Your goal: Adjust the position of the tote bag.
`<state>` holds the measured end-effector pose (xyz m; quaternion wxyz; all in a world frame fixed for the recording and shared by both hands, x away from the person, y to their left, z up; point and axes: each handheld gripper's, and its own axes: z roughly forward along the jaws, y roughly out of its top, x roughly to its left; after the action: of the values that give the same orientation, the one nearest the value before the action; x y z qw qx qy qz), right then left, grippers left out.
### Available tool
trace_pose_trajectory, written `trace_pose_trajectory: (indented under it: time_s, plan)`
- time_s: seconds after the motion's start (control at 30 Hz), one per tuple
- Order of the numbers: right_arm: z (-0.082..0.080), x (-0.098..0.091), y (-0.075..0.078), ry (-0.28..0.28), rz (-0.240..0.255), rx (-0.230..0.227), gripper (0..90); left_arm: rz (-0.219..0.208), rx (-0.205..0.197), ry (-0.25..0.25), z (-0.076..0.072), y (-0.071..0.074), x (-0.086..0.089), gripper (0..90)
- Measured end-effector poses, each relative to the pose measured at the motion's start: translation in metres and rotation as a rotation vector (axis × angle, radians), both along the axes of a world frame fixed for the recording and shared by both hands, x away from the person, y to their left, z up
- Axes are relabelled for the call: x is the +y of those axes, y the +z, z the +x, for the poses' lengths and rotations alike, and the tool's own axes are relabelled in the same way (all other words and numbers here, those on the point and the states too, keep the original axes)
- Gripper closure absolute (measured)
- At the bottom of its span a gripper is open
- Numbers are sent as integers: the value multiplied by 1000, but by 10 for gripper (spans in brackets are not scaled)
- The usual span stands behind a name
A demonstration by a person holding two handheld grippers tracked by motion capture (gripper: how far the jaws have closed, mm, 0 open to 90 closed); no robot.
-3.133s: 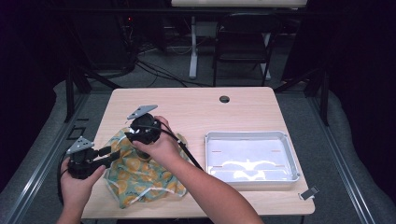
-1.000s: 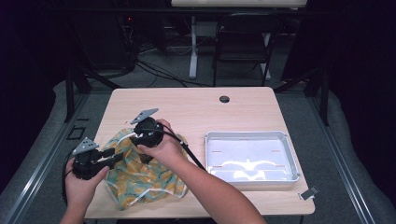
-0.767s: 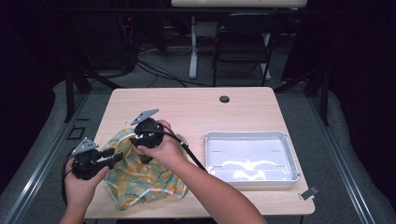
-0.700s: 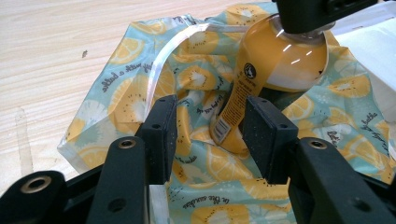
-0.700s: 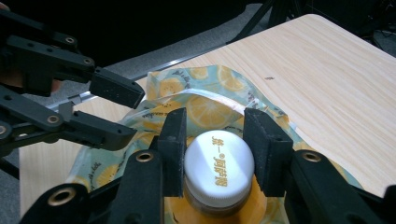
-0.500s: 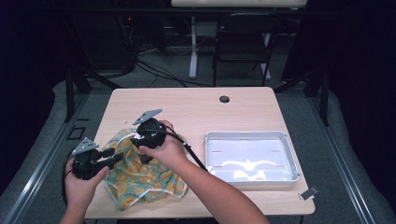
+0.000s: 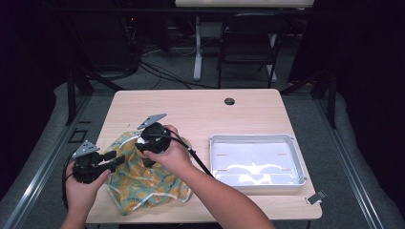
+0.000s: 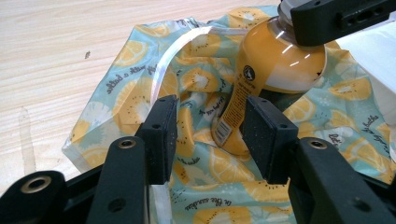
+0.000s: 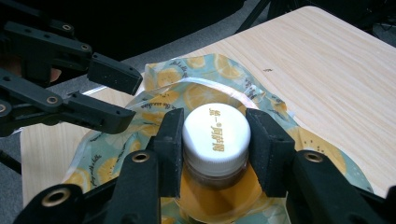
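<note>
Now we grip the bottle cap with right tongs; left tongs open; next, bag it.

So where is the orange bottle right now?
The orange bottle stands on the lemon-print bag at the table's front left, its white cap between the right gripper's jaws.

Black left gripper, grey three-cornered plate, screwed jaws, trailing cable
</note>
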<state>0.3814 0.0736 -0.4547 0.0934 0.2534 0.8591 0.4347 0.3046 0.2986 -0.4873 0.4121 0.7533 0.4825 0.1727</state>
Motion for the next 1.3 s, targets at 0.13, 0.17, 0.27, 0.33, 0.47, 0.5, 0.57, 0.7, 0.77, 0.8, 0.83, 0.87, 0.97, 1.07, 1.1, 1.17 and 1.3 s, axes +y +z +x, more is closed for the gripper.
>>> trace_pose_trajectory:
  time_s: [0.13,0.17,0.27,0.33,0.47,0.5,0.57,0.7,0.77,0.8,0.83,0.87,0.97,1.07,1.1,1.17,1.3]
  plan:
    - [0,1,2,14,-9,-2,588,2,2,1,0,0,1,549]
    - [-1,1,4,11,-6,0,588,2,2,1,0,0,1,549]
    - [-2,0,10,19,-1,-11,588,-1,0,3,0,0,1,549]
    - [-3,-1,16,21,3,-15,588,-3,-1,5,0,0,2,549]
    - [-5,-4,34,32,11,-37,588,0,-2,4,0,0,2,549]
    - [-6,-5,40,34,12,-42,588,-1,-5,4,0,0,2,549]
    - [-6,-8,50,38,25,-50,588,-1,-6,5,0,1,2,549]
    - [-7,-17,73,51,33,-56,589,1,-4,7,-1,1,3,550]
    - [-7,-24,83,58,30,-59,588,-2,-6,10,-1,1,4,550]
    - [-8,-28,88,57,30,-63,588,-1,-6,10,-1,1,4,549]
    - [-9,-32,92,53,34,-70,588,0,-4,11,-1,1,4,549]
    - [-10,-36,96,53,28,-77,589,0,-5,11,-1,1,4,549]
    - [-13,-52,106,44,24,-96,588,0,-8,12,-1,2,4,549]
    - [-14,-67,112,32,20,-104,588,1,-5,14,-1,1,4,549]
    - [-15,-73,113,28,14,-106,588,2,-4,13,-1,1,4,549]
    - [-17,-84,115,16,13,-117,588,2,-5,14,-1,1,4,549]
    - [-18,-108,114,-14,5,-116,588,0,-3,19,-1,1,5,549]
